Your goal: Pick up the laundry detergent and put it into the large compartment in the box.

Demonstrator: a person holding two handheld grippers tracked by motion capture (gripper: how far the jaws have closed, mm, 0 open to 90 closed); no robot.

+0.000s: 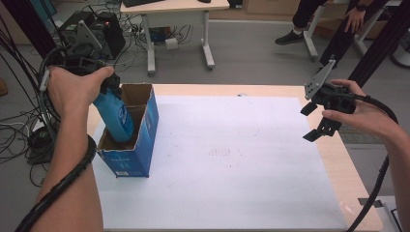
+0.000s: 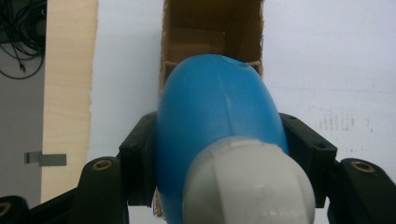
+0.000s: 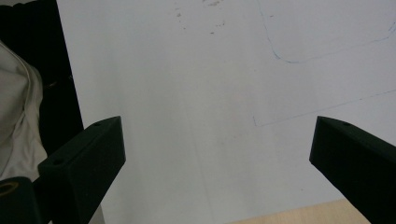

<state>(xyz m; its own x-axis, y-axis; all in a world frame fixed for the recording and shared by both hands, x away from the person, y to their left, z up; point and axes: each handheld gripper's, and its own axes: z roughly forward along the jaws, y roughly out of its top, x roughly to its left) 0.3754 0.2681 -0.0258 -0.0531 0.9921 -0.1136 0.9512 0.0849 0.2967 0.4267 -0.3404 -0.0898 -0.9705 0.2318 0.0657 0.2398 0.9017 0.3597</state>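
Light wooden table takes up most of the high view, w/ a big white sheet covering nearly all of its top; faint pen lines and smudges show on the sheet. Behind it, top of frame, a second white-legged desk over a tangle of cables, and a seated person's legs at upper right.

Open-topped blue cardboard box, brown inside, stands at centre-left of the high view, on the sheet's left part. A cardboard divider splits it front/back. In the left gripper view the same box sits at top centre, mouth facing the camera.

Blue plastic bottle w/ a white rounded cap leans into the box's nearer compartment, base down inside, top tilted toward upper left. Left gripper is clamped on it: black jaws press both sides of the blue body just below the cap, bottom centre of the left gripper view. Left hand wraps that gripper at upper left of the high view.

Right gripper hovers at the right edge, above the sheet's right border, held by the right hand. Jaws spread wide, nothing between them; the right gripper view has them at its lower corners w/ bare sheet between.
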